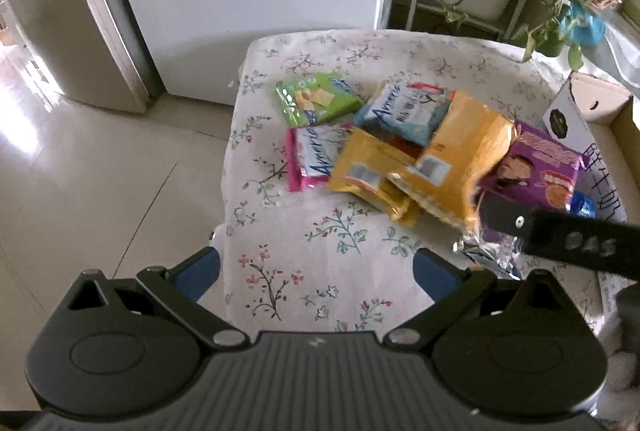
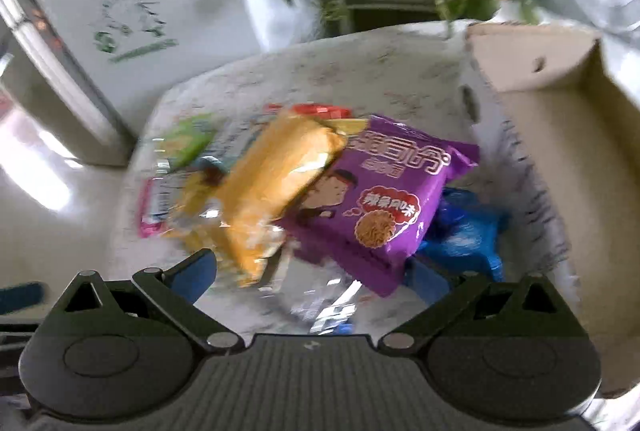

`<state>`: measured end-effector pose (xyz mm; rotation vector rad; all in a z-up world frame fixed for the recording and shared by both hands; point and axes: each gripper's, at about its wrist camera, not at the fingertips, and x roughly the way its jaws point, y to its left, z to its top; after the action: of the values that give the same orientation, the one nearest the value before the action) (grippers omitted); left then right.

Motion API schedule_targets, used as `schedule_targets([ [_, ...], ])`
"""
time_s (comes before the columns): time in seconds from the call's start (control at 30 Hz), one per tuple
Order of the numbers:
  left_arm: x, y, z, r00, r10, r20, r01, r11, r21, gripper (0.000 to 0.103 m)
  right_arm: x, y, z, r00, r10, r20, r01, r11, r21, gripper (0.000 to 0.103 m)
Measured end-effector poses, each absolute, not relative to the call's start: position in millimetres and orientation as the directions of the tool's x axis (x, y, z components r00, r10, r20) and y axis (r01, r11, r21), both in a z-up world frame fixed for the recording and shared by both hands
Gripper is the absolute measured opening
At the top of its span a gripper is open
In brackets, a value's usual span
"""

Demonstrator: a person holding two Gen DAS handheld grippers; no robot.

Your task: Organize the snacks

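Foil packets piled mid-table: light, crinkly, slippery; pinch crimped ends. Left gripper and right gripper both spread, empty.

Nine snack packets show in all: one green packet, one light blue packet, one pink-edged packet, two yellow packets, the flatter and the puffier, one purple packet, one red packet mostly hidden under the pile, one dark blue packet and one silvery clear packet. There is one cardboard box, one flowered cloth and one white fridge. Two grippers are in view, the left gripper and the right gripper.
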<state>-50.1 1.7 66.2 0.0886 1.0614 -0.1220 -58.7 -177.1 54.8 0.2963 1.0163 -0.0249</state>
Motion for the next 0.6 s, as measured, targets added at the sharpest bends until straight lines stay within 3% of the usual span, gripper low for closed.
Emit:
schedule_targets([
  [0.1, -50.0, -1.6, 72.0, 0.485, -0.059, -0.873, 0.177, 0.984, 0.032, 0.102, -58.8, -179.5, 69.0, 0.537, 0.140, -0.832, 0.145, 0.956, 0.254, 0.103],
  [0.3, -39.4, -5.4, 86.9, 0.493, -0.033, -0.870, 0.199, 0.977, 0.076, 0.102, -52.5, -175.1, 91.5, 0.528, -0.021, -0.849, 0.146, 0.987, 0.067, 0.103],
  [0.6, -18.0, -11.5, 97.2, 0.489, -0.003, -0.872, 0.182, 0.978, 0.099, 0.102, -46.5, -177.0, 100.9, 0.513, -0.097, -0.853, 0.195, 0.981, 0.005, 0.103],
])
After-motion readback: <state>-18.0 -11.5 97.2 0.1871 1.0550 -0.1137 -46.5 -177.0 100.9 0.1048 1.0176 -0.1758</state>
